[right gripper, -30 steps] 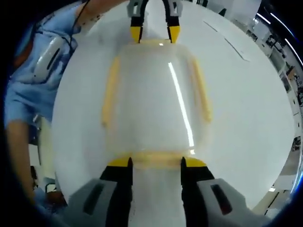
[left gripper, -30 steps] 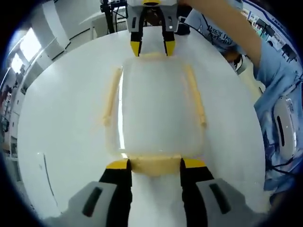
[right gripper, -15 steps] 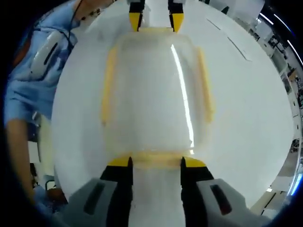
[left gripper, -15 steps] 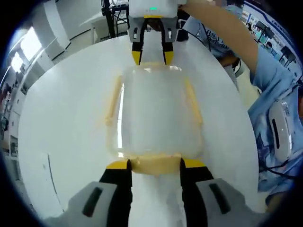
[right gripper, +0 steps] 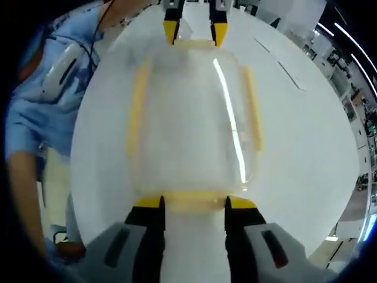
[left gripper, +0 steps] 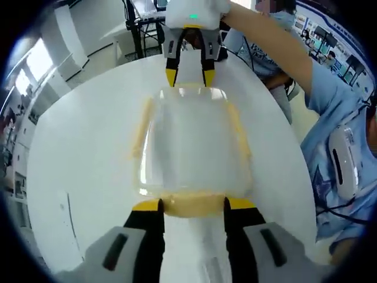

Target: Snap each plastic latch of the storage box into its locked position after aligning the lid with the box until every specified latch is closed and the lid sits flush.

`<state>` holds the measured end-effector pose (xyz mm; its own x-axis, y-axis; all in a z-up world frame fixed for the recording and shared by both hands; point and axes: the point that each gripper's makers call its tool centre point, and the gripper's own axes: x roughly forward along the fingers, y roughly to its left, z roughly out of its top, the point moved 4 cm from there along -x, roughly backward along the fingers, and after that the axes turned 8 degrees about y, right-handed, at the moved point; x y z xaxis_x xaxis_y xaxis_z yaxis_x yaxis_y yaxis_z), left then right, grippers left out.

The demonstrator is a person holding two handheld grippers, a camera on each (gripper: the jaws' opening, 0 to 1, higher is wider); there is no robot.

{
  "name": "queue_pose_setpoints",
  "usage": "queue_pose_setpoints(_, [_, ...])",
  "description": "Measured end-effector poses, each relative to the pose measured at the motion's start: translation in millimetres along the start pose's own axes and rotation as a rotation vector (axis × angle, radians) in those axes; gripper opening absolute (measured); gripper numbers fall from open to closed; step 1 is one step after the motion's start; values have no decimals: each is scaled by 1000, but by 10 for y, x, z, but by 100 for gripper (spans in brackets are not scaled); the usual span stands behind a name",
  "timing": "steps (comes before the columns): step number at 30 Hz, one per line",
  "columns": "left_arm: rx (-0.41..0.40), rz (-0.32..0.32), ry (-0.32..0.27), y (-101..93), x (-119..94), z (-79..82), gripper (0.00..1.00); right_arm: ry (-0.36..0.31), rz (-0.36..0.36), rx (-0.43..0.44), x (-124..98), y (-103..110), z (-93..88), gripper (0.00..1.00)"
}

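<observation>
The round white surface (left gripper: 82, 159) carries the clear storage box (left gripper: 189, 141) at its middle, with bright windows at 9 o'clock. The left gripper (left gripper: 192, 204) and right gripper (right gripper: 192, 202) have fingers spread open, each pair astride a yellow end latch (left gripper: 193, 204). The lid's seating is hard to judge through glare, and the person's blue sleeve (left gripper: 330, 100) is cut off at 3 o'clock.

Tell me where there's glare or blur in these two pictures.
Right gripper view: a bright streak of glare runs down the clear lid, which looks hazy and soft. Left gripper view: a shorter glare streak along the lid's left edge, a bright window glow at upper left, and fisheye bending the table edge.
</observation>
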<state>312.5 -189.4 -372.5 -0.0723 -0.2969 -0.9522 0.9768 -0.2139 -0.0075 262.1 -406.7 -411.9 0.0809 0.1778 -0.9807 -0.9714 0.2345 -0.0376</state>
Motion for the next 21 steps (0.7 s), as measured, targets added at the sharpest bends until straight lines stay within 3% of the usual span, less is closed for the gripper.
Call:
queue_pose_setpoints(14, [-6, 26, -50, -250, -354, -158, 38, -57, -42, -27, -293, 226, 307, 38])
queue_pose_setpoints(19, [-16, 26, -64, -346, -451, -288, 38, -79, -39, -42, -343, 288, 438, 38])
queue_pose_setpoints(21, [-30, 28, -78, -410, -529, -420, 38, -94, -39, -61, -380, 318, 594, 38])
